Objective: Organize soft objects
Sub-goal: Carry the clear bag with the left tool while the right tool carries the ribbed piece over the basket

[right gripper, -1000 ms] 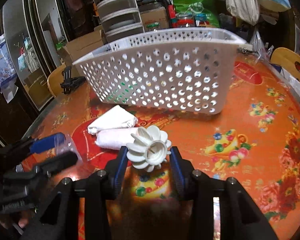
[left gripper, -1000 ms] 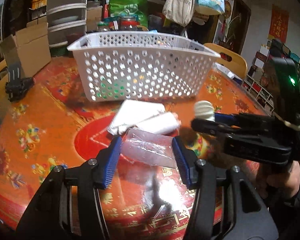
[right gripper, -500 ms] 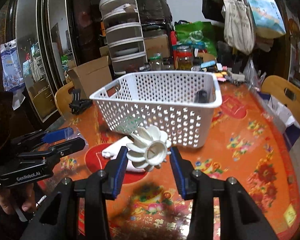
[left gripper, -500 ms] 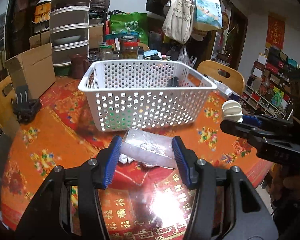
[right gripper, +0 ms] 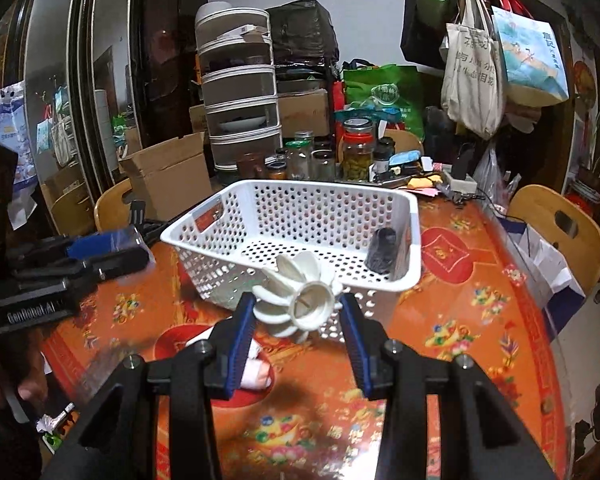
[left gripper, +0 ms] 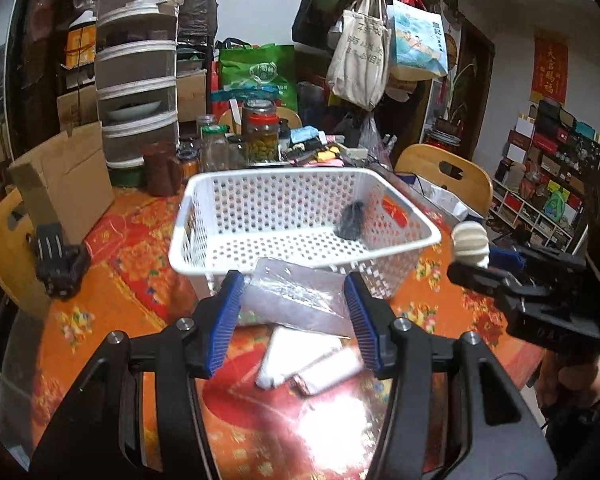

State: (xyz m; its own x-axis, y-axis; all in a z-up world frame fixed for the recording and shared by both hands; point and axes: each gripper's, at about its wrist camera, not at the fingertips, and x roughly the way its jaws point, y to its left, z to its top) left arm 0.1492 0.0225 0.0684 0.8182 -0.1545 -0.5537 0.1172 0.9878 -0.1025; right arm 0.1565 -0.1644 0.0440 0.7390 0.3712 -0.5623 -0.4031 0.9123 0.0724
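My left gripper (left gripper: 294, 312) is shut on a clear plastic pouch (left gripper: 296, 298), held in the air just short of the white perforated basket (left gripper: 300, 262). My right gripper (right gripper: 298, 312) is shut on a white ribbed, flower-shaped soft object (right gripper: 302, 300), also lifted in front of the basket (right gripper: 414, 236). The same white object (left gripper: 470, 244) shows at the right of the left wrist view. A small black object (left gripper: 352, 220) lies inside the basket. On the orange table below lie a folded white cloth (left gripper: 292, 354) and a white roll (left gripper: 328, 374).
The round orange table (right gripper: 460, 340) carries jars (left gripper: 262, 136), a cardboard box (left gripper: 60, 184) and clutter along its far side. Wooden chairs (right gripper: 556, 220) stand around it. A black clamp-like device (left gripper: 58, 256) sits at the table's left edge.
Both grippers have risen with their loads, so the basket's inside now shows from above. The cloth and roll stayed on the table and now lie below the left gripper.
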